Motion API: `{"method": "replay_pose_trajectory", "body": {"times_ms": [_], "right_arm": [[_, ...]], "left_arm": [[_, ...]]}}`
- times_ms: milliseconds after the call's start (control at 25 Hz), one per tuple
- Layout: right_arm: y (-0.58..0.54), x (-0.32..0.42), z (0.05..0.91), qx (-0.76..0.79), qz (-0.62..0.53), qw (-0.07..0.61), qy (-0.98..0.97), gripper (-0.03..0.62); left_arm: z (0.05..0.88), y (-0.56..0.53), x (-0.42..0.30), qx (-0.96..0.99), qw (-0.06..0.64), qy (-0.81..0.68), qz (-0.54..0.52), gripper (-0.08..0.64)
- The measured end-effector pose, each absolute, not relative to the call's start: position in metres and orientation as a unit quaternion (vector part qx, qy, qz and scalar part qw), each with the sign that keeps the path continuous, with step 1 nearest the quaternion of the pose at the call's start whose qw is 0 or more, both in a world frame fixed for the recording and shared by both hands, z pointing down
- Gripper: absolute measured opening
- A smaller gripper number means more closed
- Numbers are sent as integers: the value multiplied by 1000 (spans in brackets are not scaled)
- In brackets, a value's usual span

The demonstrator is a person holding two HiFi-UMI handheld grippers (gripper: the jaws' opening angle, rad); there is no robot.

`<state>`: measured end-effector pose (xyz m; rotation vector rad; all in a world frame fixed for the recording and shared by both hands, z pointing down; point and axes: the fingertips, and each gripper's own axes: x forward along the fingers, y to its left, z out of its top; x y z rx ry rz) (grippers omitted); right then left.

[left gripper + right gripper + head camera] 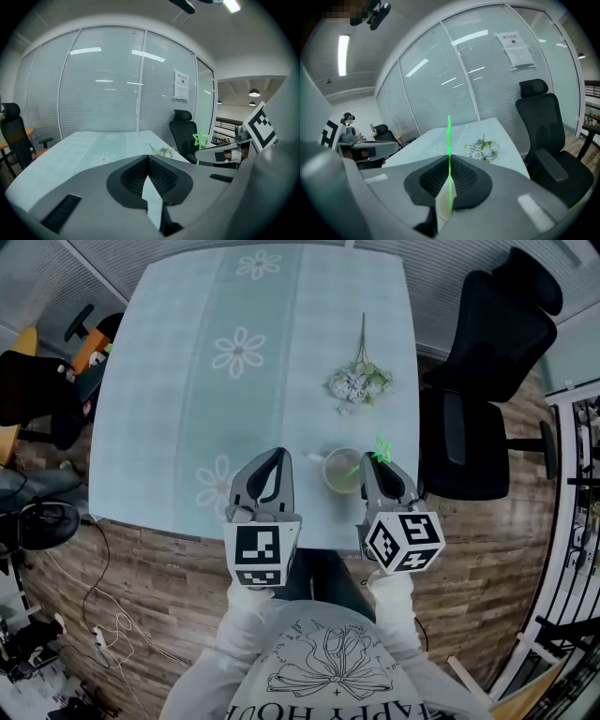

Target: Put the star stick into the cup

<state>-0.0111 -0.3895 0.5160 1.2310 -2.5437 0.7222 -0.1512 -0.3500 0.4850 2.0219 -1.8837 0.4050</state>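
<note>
Two grippers are hovering at the desk [178, 381] edge, lower centre: right gripper [382, 465] clenching the thin star stick [381, 450] by the cup [339, 472], left gripper [272, 455] clenched empty.

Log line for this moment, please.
right gripper: shut on star stick | stick's lower end seems over cup mouth | left gripper: shut, empty, beside cup | flowers beyond cup

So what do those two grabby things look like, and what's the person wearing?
The left tongs and right tongs are grey plastic, with rounded jaws and dark ribbed pads inside. Each one carries a white cube printed with black square markers. The sleeves are pale, nearly white.
</note>
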Motion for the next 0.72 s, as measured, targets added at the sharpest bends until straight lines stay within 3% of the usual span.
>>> {"method": "replay_pose_trajectory", "body": {"times_ms": [720], "right_arm": [[-425,-6,557,455,272,129,-838,26]], "left_arm": [[504,-372,-164,717,190,-654,149,6]]}}
